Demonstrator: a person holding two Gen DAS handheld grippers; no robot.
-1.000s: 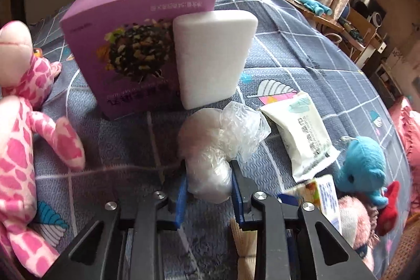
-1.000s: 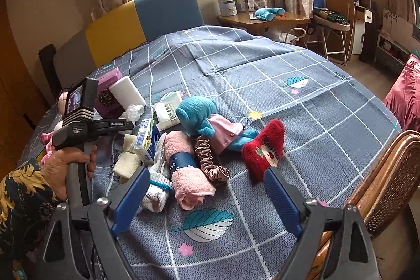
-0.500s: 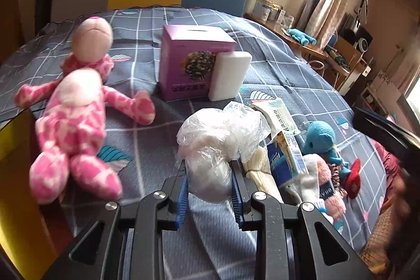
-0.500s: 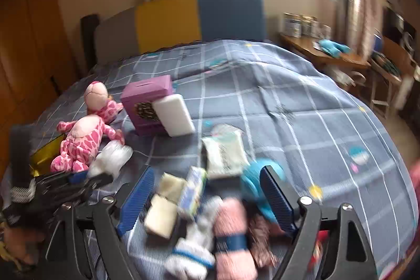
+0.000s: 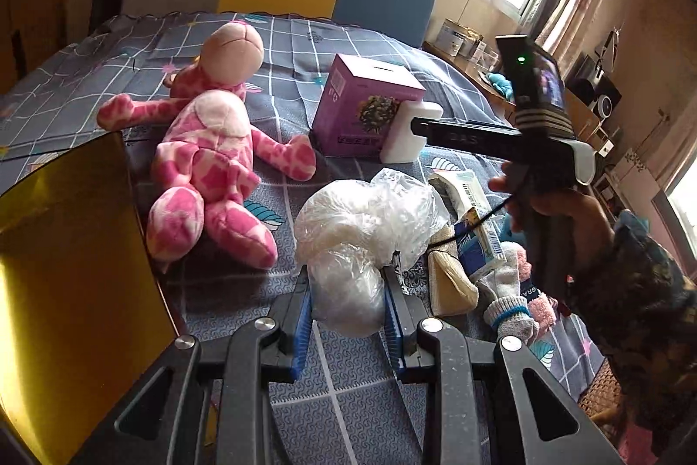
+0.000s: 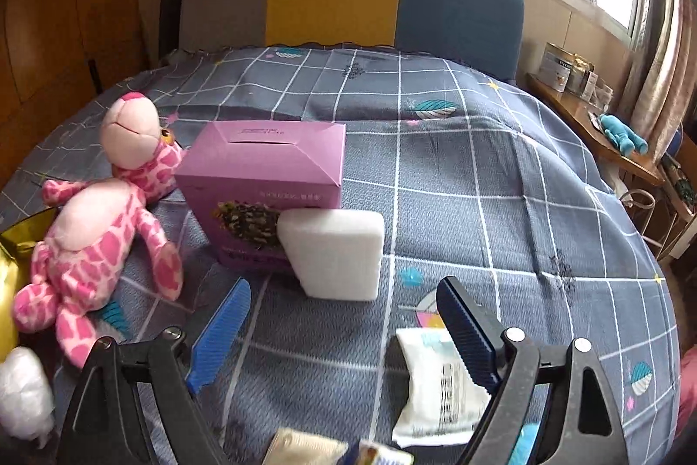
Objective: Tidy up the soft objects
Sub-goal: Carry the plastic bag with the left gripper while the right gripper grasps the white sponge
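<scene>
My left gripper [image 5: 347, 293] is shut on a clear plastic bag of white stuffing [image 5: 355, 229], held above the bed near a yellow container [image 5: 65, 269] at the left. The bag also shows at the lower left of the right wrist view [image 6: 24, 395]. My right gripper [image 6: 344, 317] is open and empty, facing a white foam block [image 6: 333, 253] that leans on a purple box [image 6: 261, 186]. A pink spotted plush [image 5: 209, 155] lies left of the box. A white wipes pack [image 6: 435, 391] lies under the right finger.
The grey checked bedspread [image 6: 479, 181] covers the bed. Socks, a beige pad and a small carton [image 5: 475, 242] lie in a pile at the right. A wooden side table [image 6: 588, 125] with tins and a blue toy stands beyond the bed.
My left gripper has pulled back and left with the bag, bringing the yellow container into view. My right gripper has swung forward to face the foam block and purple box.
</scene>
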